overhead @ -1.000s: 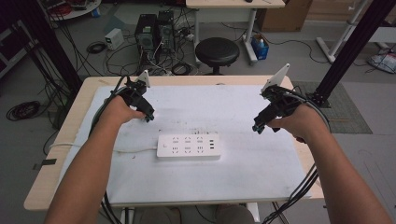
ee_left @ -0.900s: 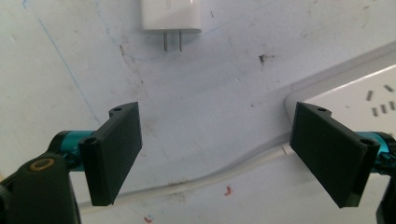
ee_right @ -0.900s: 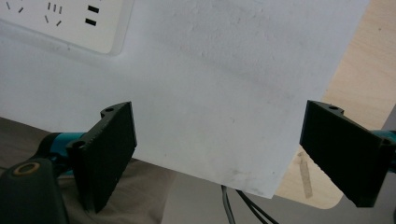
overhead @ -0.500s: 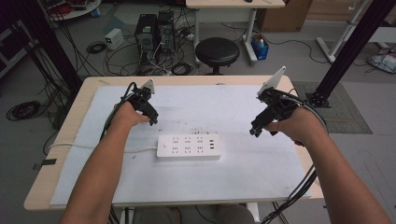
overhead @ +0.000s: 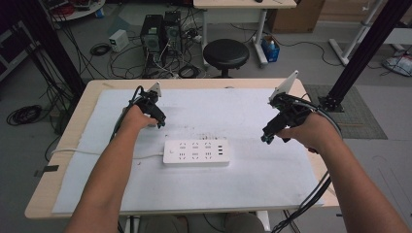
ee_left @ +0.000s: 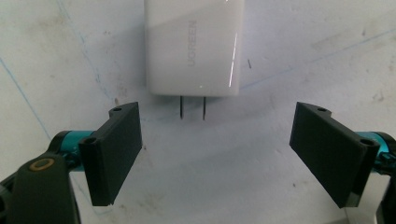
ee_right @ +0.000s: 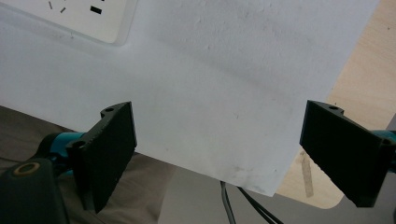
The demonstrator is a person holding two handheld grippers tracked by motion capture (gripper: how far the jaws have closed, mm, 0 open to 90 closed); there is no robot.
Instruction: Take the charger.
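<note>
A white power strip [overhead: 196,152] lies flat in the middle of the white sheet [overhead: 233,107]; its cord runs off to the left. My left gripper [overhead: 161,124] hovers just beyond the strip's left end, jaws open. In the left gripper view a white UGREEN charger [ee_left: 194,46] lies on the sheet straight ahead of the open left gripper [ee_left: 217,154], its two prongs pointing back at the jaws, nothing between them. My right gripper [overhead: 265,139] hangs open to the right of the strip. In the right gripper view the right gripper [ee_right: 233,158] is over bare sheet, with a corner of the strip [ee_right: 88,16] at top left.
The sheet covers most of a wooden table [overhead: 58,160], whose near right edge [ee_right: 369,79] appears in the right gripper view. Behind the table are a black stool [overhead: 225,52], computer towers [overhead: 159,34] and floor cables. A black frame post [overhead: 362,56] stands at the far right.
My left gripper has moved right and nearer, closing on the strip's left end. The right gripper has shifted slightly left and lower. The strip has not moved.
</note>
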